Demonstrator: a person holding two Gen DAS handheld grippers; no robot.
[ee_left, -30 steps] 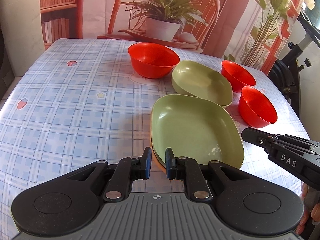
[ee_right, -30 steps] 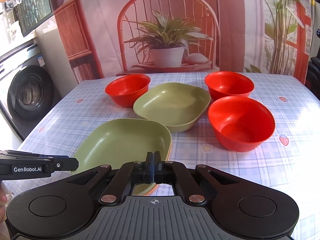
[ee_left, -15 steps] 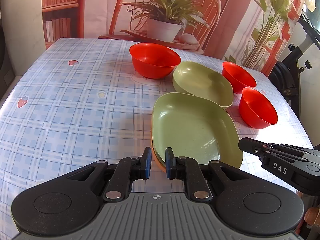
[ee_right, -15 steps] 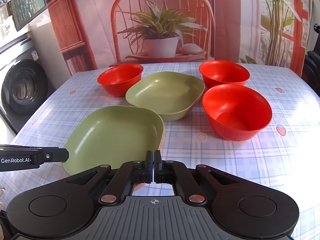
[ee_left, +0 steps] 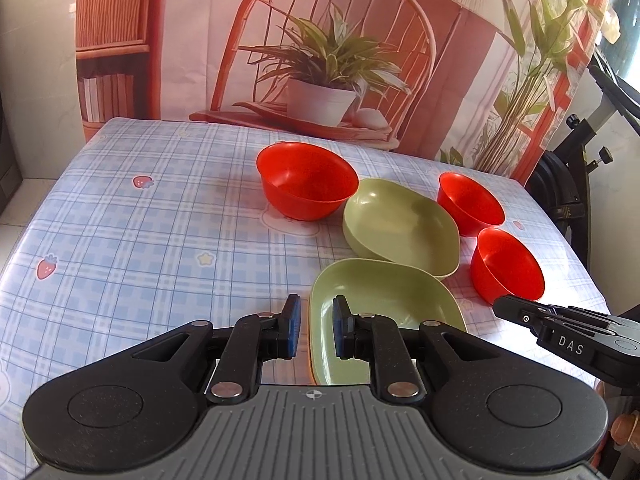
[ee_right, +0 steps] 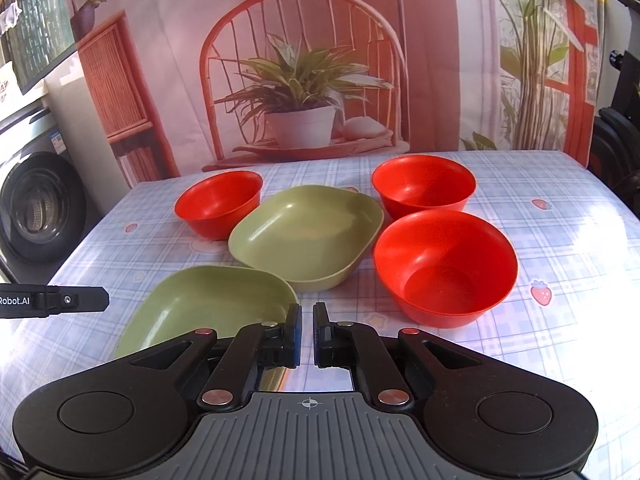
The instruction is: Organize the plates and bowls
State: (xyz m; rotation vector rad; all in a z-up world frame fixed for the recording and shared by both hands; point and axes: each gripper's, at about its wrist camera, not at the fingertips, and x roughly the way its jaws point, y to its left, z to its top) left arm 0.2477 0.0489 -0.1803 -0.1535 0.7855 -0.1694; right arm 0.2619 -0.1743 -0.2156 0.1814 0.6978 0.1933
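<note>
A green plate lies at the table's near edge on an orange plate whose rim shows beneath it; it also shows in the right wrist view. A deeper green dish sits behind it. Three red bowls stand around: far left, far right, near right. My left gripper is slightly open with its jaws on either side of the near plate's left rim. My right gripper is slightly open, empty, by the plate's right corner.
The table has a blue checked cloth with strawberry prints. A printed backdrop of a chair and plant hangs behind. A washing machine stands at left and black exercise equipment at right.
Both grippers have pulled back and tilted up. The right gripper's jaws have parted from fully shut to a narrow gap. Plates and bowls have not moved.
</note>
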